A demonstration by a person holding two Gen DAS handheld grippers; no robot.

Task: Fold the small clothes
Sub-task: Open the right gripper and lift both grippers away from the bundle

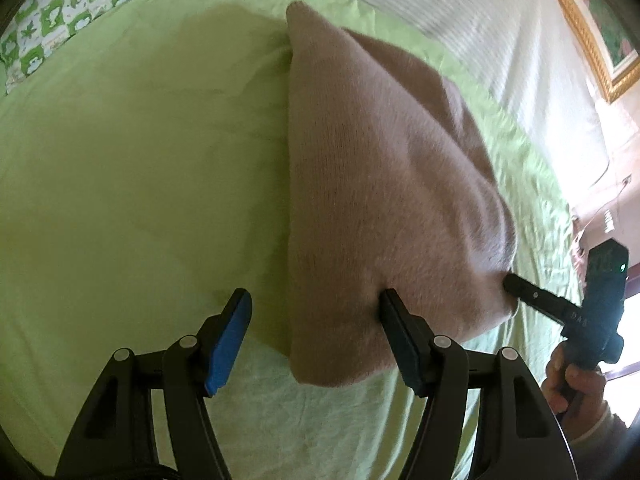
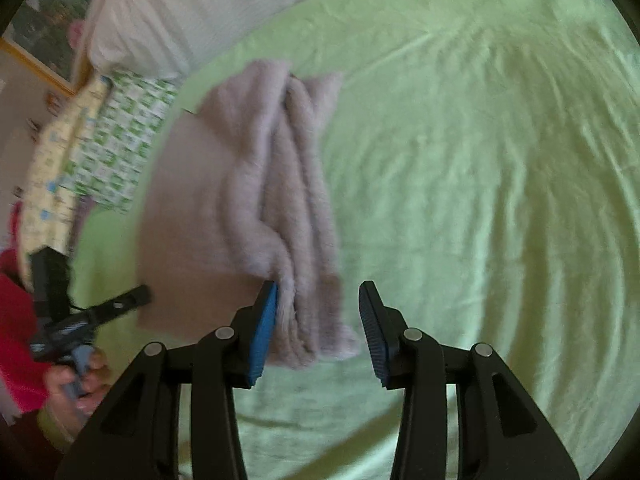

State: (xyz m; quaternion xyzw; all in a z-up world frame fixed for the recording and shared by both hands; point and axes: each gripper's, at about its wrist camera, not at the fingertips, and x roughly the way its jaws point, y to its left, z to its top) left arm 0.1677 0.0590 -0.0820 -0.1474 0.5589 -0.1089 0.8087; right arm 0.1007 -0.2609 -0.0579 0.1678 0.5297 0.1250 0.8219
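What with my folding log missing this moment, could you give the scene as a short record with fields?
surface: green bed sheet
garment: pink fuzzy knit, folded in layers, lying on the sheet
left gripper: jaws open, astride the garment's near side edge, not clamping
right gripper: jaws open around the garment's layered end, with a gap on one side
nearby: green-patterned pillow at the far edge
fold state: partly folded, layers uneven

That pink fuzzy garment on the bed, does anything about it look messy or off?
The pink knit garment is bunched into uneven lengthwise ridges along its right side on the green bedsheet, not flat. No tear or stain is visible.
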